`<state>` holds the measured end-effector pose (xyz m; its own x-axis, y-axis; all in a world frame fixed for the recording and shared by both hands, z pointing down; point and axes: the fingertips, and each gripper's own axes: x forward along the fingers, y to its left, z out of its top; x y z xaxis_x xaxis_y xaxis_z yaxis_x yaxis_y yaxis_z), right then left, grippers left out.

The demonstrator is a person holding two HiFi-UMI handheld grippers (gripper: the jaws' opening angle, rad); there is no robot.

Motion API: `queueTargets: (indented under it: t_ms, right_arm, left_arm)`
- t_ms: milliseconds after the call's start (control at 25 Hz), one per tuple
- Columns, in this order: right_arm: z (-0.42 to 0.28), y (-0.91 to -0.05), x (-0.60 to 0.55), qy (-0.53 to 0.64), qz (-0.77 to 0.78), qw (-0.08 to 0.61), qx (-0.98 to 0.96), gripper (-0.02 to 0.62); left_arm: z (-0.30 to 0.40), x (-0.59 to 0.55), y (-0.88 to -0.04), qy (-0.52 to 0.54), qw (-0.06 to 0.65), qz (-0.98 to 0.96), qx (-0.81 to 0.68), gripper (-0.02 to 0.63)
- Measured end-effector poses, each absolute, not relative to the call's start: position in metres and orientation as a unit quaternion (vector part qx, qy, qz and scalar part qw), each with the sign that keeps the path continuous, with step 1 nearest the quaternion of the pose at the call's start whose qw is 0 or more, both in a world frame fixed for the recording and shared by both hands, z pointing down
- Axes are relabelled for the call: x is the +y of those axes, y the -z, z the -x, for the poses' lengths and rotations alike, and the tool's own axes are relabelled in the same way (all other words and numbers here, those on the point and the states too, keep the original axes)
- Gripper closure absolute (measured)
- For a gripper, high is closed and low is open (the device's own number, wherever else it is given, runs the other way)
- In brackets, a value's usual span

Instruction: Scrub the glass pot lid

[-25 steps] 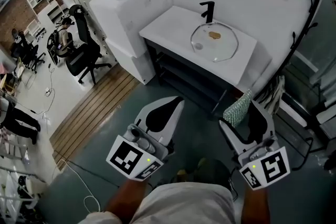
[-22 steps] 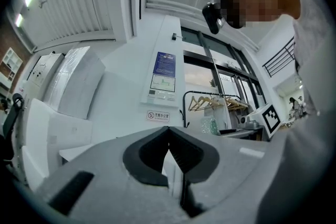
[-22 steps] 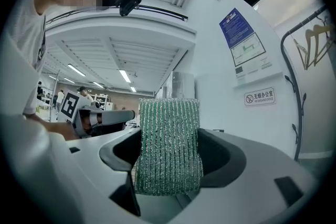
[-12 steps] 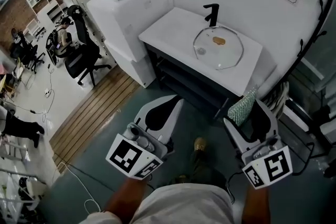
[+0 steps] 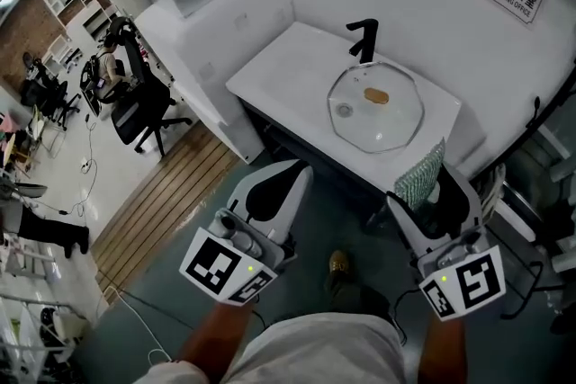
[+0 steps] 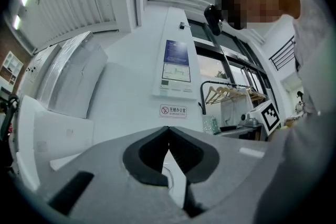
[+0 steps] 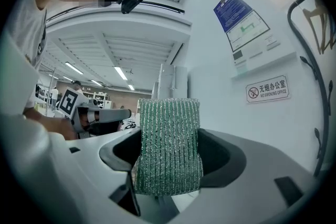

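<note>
Counter (image 5: 279, 72) bears glass lid (image 5: 373, 108) overhead; right gripper view shows scrubber (image 7: 169, 147) clamped.

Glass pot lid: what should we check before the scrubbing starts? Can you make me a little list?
1. Scrubber held: ok. The right gripper is shut on the green scrub pad.
2. Other hand free: ok. The left gripper is shut with nothing in it.
3. Lid in place: ok. The glass pot lid lies flat on the white counter, in front of the black tap.
4. Grippers at the lid: not ok. Both hang short of the counter.
5. Dirt found: cannot tell. A brown spot shows, on or under the glass.
</note>
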<state>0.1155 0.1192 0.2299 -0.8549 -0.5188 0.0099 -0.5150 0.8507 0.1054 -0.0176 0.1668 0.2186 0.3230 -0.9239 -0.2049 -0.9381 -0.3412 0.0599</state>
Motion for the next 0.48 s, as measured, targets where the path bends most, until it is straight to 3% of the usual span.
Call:
queueTargets:
  t_ms: [480]
  right_arm:
    - [-0.108,-0.237,-0.016,0.047,-0.257,0.028,-0.965,0.264]
  left_arm:
    - [0.032,0.043,-0.232,-0.078,0.015,0.8,0.594,0.591]
